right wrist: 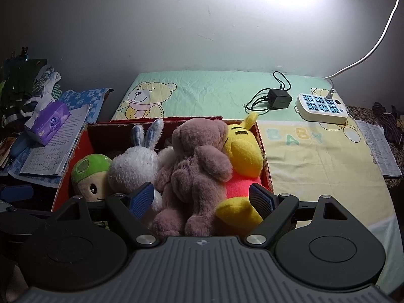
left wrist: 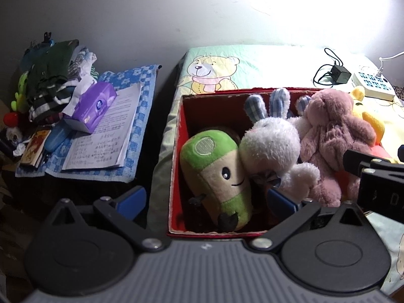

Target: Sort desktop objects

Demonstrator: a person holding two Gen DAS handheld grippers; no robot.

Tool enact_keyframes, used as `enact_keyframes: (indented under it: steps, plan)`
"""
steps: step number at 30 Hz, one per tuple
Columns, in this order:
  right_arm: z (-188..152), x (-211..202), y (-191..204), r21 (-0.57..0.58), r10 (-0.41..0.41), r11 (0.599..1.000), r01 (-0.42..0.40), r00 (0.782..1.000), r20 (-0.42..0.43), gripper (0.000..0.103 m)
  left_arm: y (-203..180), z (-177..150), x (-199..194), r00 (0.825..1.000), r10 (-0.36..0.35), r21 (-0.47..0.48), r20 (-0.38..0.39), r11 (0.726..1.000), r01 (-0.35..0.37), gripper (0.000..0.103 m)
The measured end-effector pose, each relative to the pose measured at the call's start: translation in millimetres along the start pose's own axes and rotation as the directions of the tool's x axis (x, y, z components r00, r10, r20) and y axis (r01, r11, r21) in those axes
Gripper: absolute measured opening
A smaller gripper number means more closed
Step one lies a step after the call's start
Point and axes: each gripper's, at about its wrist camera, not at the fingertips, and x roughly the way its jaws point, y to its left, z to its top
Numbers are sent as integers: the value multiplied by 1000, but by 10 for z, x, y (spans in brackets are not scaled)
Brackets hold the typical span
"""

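Observation:
A red box (left wrist: pixel 176 151) (right wrist: pixel 265 156) stands on a bear-print quilt and holds several plush toys. Inside lie a green-and-beige plush (left wrist: pixel 219 166) (right wrist: pixel 88 174), a white rabbit (left wrist: pixel 272 146) (right wrist: pixel 133 169), a pink bear (left wrist: pixel 333 136) (right wrist: pixel 197 166) and a yellow plush (left wrist: pixel 371 121) (right wrist: pixel 242 149). My left gripper (left wrist: pixel 205 199) is open at the box's near left end, holding nothing. My right gripper (right wrist: pixel 202 198) is open over the box's near edge, its blue pads either side of the pink bear's legs without squeezing them. The right gripper's body shows in the left wrist view (left wrist: pixel 378 176).
A black charger with cable (right wrist: pixel 277 98) (left wrist: pixel 338 74) and a white power strip (right wrist: pixel 323 107) (left wrist: pixel 373 84) lie on the quilt (right wrist: pixel 315 156) behind the box. Left of the bed, a blue checked cloth (left wrist: pixel 141 106) carries papers, a purple tissue pack (left wrist: pixel 91 106) (right wrist: pixel 48 122) and piled clothes (left wrist: pixel 50 75).

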Motion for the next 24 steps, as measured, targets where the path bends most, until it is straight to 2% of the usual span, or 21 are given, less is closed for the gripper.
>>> enact_keyframes:
  steps: [11, 15, 18, 21, 24]
  plan:
    - [-4, -7, 40, -2, -8, 1000, 8, 1000, 3, 85, 122, -41, 63, 1000, -29, -72, 2, 997, 29, 102]
    - [-6, -5, 45, -3, -11, 1000, 11, 1000, 4, 85, 129, -32, 95, 1000, -9, -78, -5, 997, 8, 102]
    - [-6, 14, 46, -7, -15, 1000, 15, 1000, 1, 85, 143, -16, 125, 999, -32, -68, -19, 997, 30, 102]
    - [-7, 43, 52, -6, -18, 1000, 18, 1000, -6, 85, 112, -25, 130, 1000, -4, -42, -10, 999, 4, 102]
    - [-6, 71, 63, -11, -22, 1000, 22, 1000, -10, 85, 115, -15, 141, 1000, -13, -40, -11, 999, 12, 102]
